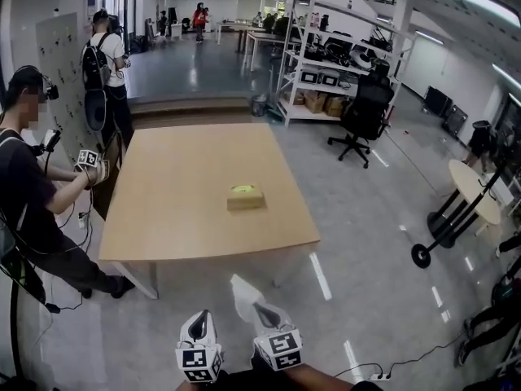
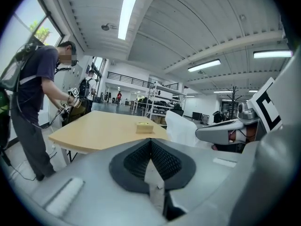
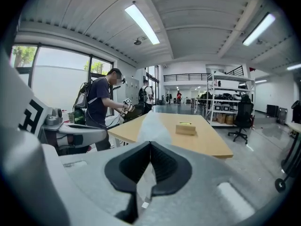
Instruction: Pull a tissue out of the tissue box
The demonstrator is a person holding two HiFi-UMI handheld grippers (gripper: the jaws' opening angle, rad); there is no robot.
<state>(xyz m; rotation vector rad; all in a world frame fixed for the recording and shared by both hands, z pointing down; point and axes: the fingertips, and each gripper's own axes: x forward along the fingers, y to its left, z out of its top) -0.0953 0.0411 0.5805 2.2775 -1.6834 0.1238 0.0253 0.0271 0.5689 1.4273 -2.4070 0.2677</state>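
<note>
A yellowish tissue box (image 1: pixel 245 196) lies on the wooden table (image 1: pixel 187 218), well ahead of both grippers. It also appears in the left gripper view (image 2: pixel 145 126) and the right gripper view (image 3: pixel 186 128). At the bottom of the head view, over the floor and short of the table's near edge, my right gripper (image 1: pixel 262 308) is shut on a white tissue (image 1: pixel 242 293). The tissue (image 3: pixel 150 126) stands up from between the closed pads. My left gripper (image 1: pixel 199 318) hangs beside it, jaws together (image 2: pixel 150 142), nothing in them. From there the tissue (image 2: pixel 182 128) shows to its right.
A person (image 1: pixel 32 194) stands at the table's left side holding marker-cube grippers. Another person with a backpack (image 1: pixel 106 63) stands farther back. A shelving rack (image 1: pixel 326 63), an office chair (image 1: pixel 362 112), a round table (image 1: pixel 472 190) and a wheeled stand (image 1: pixel 423 255) are to the right.
</note>
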